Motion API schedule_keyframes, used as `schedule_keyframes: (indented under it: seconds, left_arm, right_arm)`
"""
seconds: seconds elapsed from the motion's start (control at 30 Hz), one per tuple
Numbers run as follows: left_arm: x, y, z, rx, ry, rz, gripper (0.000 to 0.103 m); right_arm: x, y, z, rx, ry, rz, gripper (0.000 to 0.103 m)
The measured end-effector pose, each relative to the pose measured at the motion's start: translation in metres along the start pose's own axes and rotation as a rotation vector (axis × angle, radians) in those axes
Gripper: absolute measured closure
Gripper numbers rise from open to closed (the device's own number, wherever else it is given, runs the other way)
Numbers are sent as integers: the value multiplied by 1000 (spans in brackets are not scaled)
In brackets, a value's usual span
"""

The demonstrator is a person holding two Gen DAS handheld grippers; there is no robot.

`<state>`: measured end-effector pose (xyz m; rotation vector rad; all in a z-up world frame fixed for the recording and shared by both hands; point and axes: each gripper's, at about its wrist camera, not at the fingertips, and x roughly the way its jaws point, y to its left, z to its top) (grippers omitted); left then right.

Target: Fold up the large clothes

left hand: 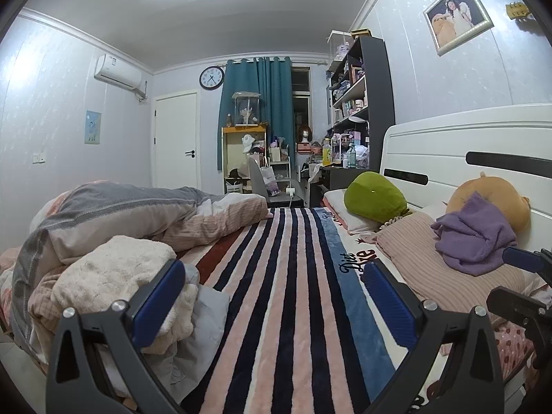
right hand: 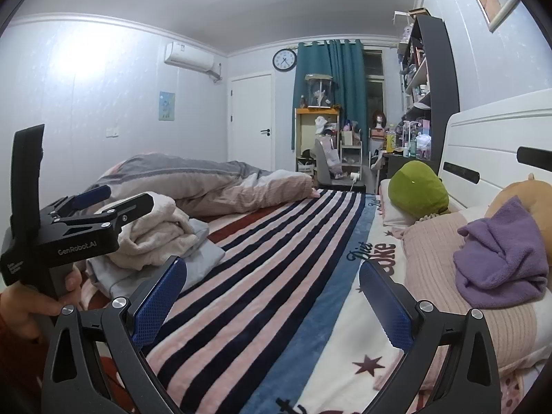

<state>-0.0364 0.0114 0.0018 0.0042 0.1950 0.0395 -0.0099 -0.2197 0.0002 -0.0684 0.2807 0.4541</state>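
Both grippers, left gripper (left hand: pixel 276 305) and right gripper (right hand: pixel 272 298), hover spread wide, holding nothing. Cream garment (right hand: pixel 151 231) lies bunched at the bed's (right hand: pixel 262 276) left edge, purple one (right hand: pixel 500 258) crumpled by the headboard; neither is folded

Pretty clearly someone's bedroom at home: a bed (left hand: pixel 293 276) with a white headboard (left hand: pixel 465 151), rumpled duvet (left hand: pixel 138 214) and plush toys, teal curtains (left hand: pixel 262 103), a wall clock (left hand: pixel 211 77), cluttered shelves (left hand: pixel 358 93), and an air conditioner (left hand: pixel 118 76) over the door (left hand: pixel 176 138).
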Motion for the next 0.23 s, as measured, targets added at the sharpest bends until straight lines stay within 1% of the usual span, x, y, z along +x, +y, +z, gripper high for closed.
schedule_keyframes:
  seconds: [0.23]
  left_arm:
    - [-2, 0, 0, 10, -3, -5, 1]
  right_arm:
    - [-3, 2, 0, 1, 0, -6, 3]
